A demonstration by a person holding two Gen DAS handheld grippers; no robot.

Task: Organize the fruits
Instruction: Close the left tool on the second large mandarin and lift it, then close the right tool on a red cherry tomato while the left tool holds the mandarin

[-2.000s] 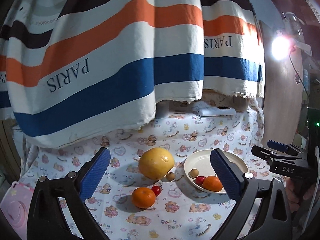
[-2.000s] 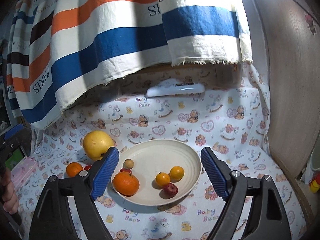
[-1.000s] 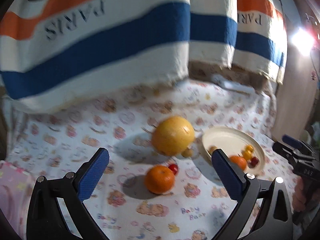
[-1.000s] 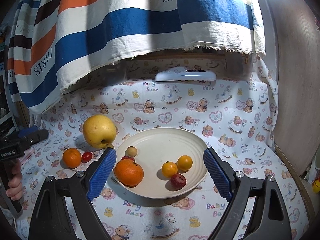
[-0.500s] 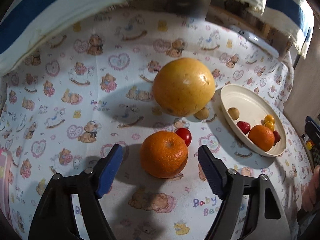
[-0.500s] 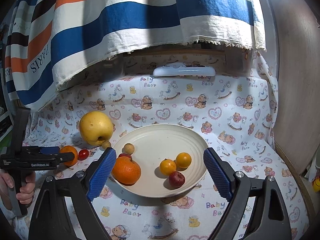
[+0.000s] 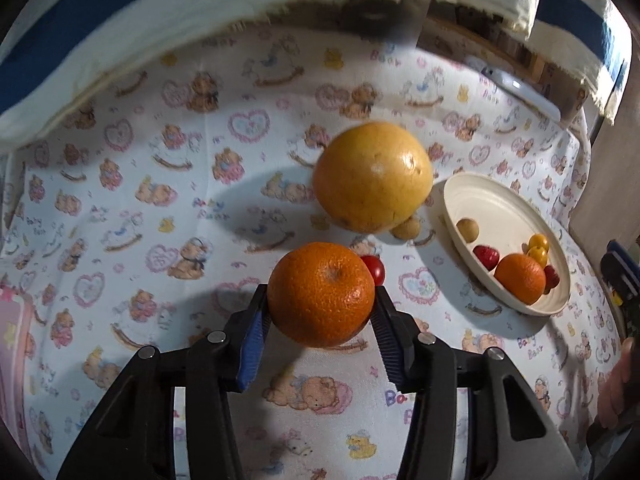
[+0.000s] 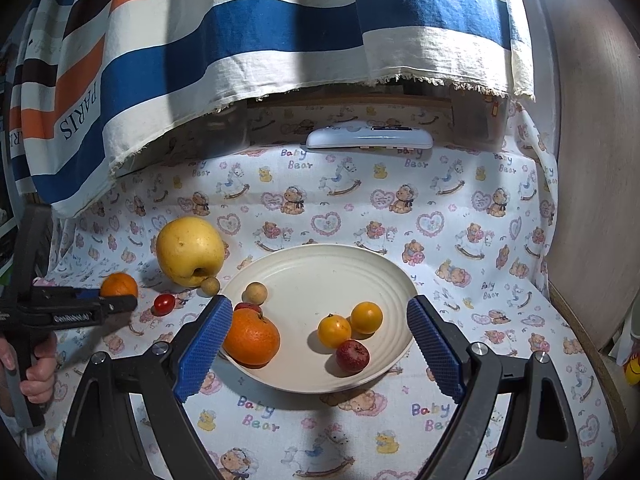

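An orange [image 7: 320, 294] rests on the bear-print cloth between the pads of my left gripper [image 7: 320, 295], whose jaws are closing and touch both its sides. The right wrist view shows the same gripper [image 8: 120, 302] at the orange [image 8: 119, 285]. A cherry tomato [image 7: 374, 268], a small brown fruit [image 7: 406, 228] and a large yellow fruit [image 7: 372, 182] lie just beyond. My right gripper [image 8: 318, 312] hangs open over the near rim of the cream plate [image 8: 340, 276], which holds another orange [image 8: 251, 336] and several small fruits.
A striped cloth [image 8: 240, 40] hangs over the back of the table. Under its edge lies a white device [image 8: 370, 138]. A wooden panel [image 8: 592, 160] bounds the right side. A pink object [image 7: 8, 340] sits at the left edge.
My left gripper dropped toward the cloth and came in around the orange, and its jaws narrowed from wide open until they touch it. The right gripper kept still.
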